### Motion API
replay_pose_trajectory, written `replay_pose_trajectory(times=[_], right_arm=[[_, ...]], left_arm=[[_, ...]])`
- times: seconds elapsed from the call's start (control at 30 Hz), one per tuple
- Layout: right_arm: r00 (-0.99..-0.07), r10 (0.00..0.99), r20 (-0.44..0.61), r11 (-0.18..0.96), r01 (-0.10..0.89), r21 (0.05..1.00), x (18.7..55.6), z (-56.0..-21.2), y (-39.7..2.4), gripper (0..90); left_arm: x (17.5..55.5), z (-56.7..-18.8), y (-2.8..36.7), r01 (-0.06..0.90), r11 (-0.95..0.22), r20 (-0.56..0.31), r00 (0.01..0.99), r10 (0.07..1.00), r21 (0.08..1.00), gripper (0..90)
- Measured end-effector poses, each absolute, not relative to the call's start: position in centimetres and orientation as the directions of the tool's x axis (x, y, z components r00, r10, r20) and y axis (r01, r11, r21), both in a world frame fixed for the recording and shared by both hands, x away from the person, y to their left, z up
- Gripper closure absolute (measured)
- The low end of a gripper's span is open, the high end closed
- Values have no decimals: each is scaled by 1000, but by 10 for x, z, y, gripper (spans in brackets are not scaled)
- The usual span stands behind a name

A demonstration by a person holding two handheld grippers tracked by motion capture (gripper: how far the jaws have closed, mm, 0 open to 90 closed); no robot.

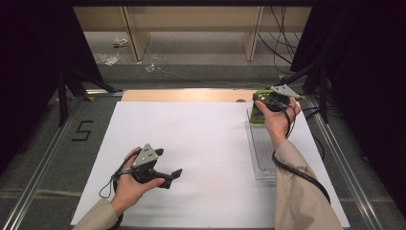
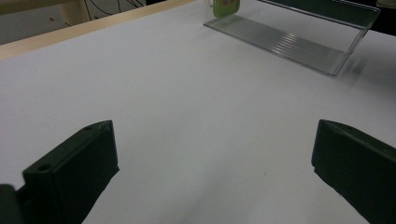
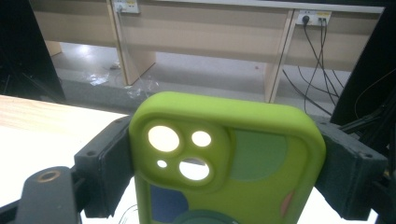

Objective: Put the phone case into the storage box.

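The right gripper (image 3: 224, 168) is clamped on the sides of a green phone case (image 3: 229, 158) held above the far end of the clear tray (image 1: 261, 153), and the soft case may squirm free, while the left gripper (image 2: 210, 172) rests spread and empty.

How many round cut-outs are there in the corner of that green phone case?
4, all in the raised camera block at the upper left of the green phone case in the right gripper view: one large at top left, one smaller beside it, one tiny below, one large at lower right.
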State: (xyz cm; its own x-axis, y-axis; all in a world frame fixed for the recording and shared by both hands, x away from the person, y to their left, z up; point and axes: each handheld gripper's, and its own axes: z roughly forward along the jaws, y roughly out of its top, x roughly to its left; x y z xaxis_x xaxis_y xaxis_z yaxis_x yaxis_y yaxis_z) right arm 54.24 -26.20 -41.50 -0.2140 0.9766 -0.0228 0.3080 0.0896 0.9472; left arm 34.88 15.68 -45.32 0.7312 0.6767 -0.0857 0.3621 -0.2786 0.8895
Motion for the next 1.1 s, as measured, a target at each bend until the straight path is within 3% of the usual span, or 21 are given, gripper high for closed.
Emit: replay_pose_trajectory(times=[1.1], right_arm=[[-219, 974, -47, 115, 308, 944, 551, -423, -259, 164]], left_arm=[[349, -454, 157, 366, -280, -88, 731, 676, 887, 0]])
